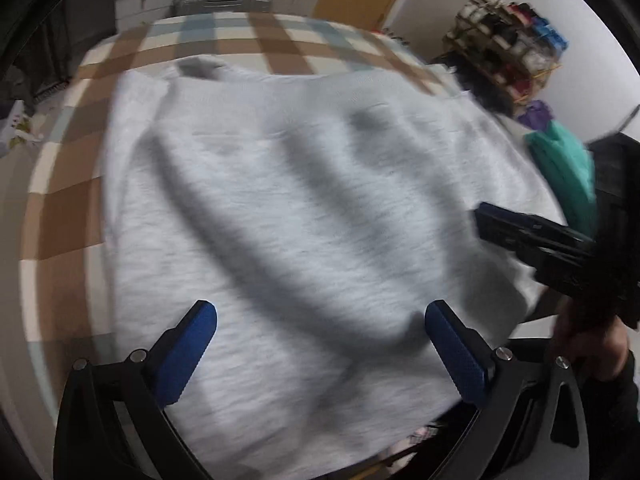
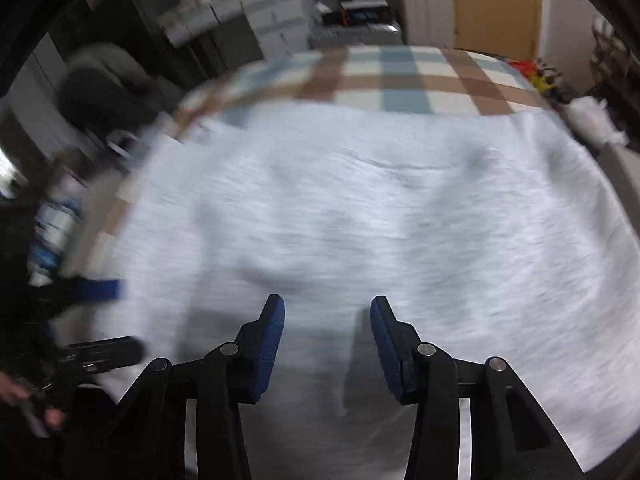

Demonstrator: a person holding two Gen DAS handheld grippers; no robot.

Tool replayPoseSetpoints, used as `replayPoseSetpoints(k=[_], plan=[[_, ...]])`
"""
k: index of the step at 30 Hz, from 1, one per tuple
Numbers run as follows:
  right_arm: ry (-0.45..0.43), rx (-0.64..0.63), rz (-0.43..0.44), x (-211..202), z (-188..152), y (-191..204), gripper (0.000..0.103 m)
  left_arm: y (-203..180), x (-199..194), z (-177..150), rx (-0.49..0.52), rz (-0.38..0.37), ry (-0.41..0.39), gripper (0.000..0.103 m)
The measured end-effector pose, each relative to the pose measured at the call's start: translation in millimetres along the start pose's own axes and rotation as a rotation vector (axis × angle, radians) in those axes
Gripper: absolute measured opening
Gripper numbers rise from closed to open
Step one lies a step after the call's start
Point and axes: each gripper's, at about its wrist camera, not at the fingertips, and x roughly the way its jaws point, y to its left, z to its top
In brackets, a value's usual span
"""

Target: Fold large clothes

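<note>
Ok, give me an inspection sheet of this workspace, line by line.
Surface: checked cover in brown, cream and pale blue, mostly under the garment.
Job's things: grey garment spread flat, soft wrinkles, neck opening at the far left in the left view.
Clutter: teal cloth beside the garment's right edge.
Grippers: left gripper open wide over the garment, nothing between the pads; right gripper open, narrower gap, nothing between the pads.
Cables: nothing seen.
Surroundings: crowded rack by the wall, white drawers, wooden door; both views blurred.
</note>
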Motion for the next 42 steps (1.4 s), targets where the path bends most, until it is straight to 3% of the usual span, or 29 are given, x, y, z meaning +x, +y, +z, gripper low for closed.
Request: replayPoseSetpoints(k=[2,4,7,9,10,12,13,16,20,25,28,31,33,34,35,37,38,42], plan=[[-0.054,-0.009,-0.004,0.2,-11.2,6.5,0.044,4.5,18.7,-4.8,-0.012,0.020,0.056,0.101],[-0.016,0.013,0.002,10.5,-19.7,3.1,0.044,-1.5,20.1,-3.9,0.023,0.057,0.048,0.102],[-0.042,0.083,0.063,2.0,-13.3,-3.9,0.045,-0.1,15.1,-0.5,-0.012,0.024,0.043,0.101],[-0.038,0.096,0.068,0.0,-13.5,-4.9,0.045,6.5,-2.4,4.5,-0.048,-0.030,-0.002,0.099],[-0.040,0.101,0.079,-2.4,-13.7,-4.8,0.045,11.5,-19.1,9.8,-0.072,-0.052,-0.067,0.099],[-0.067,0.096,0.104,-13.2,-15.0,-2.6,0.047,18.4,-37.5,19.6,-0.109,-0.013,-0.151,0.099],[-0.091,0.091,0.121,-21.2,-16.3,-0.3,0.057,21.7,-40.5,29.0,-0.126,0.026,-0.165,0.099],[-0.176,0.082,0.140,-37.2,-12.6,1.7,0.078,27.4,-20.3,47.5,-0.114,0.059,-0.097,0.099],[-0.229,0.081,0.141,-46.6,-8.2,1.2,0.086,38.8,34.3,50.9,-0.096,0.201,0.054,0.102],[-0.242,0.082,0.174,-50.9,-6.5,1.3,0.086,53.5,30.1,51.2,-0.134,0.179,0.051,0.102],[-0.258,0.089,0.196,-56.3,-7.4,2.0,0.086,64.8,11.7,48.9,-0.178,0.163,0.001,0.099],[-0.270,0.103,0.203,-59.5,-9.4,1.1,0.086,73.9,-14.6,41.1,-0.223,0.080,-0.110,0.099],[-0.266,0.111,0.226,-60.1,-10.2,-0.1,0.086,78.3,-7.3,40.9,-0.229,0.033,-0.078,0.099],[-0.266,0.115,0.237,-60.4,-9.7,-0.4,0.086,79.1,-0.2,42.4,-0.225,-0.012,-0.048,0.086],[-0.267,0.116,0.240,-60.6,-10.3,-1.1,0.086,79.6,7.8,42.2,-0.207,-0.026,-0.008,0.065],[-0.265,0.118,0.249,-60.7,-9.9,-1.3,0.086,73.7,5.9,49.7,-0.187,-0.019,-0.011,0.025],[-0.263,0.120,0.253,-60.4,-9.9,-1.7,0.086,76.5,4.2,50.4,-0.205,-0.091,-0.007,0.017],[-0.257,0.120,0.263,-60.2,-10.8,-3.6,0.086,73.7,-0.8,49.7,-0.186,-0.058,-0.022,0.012]])
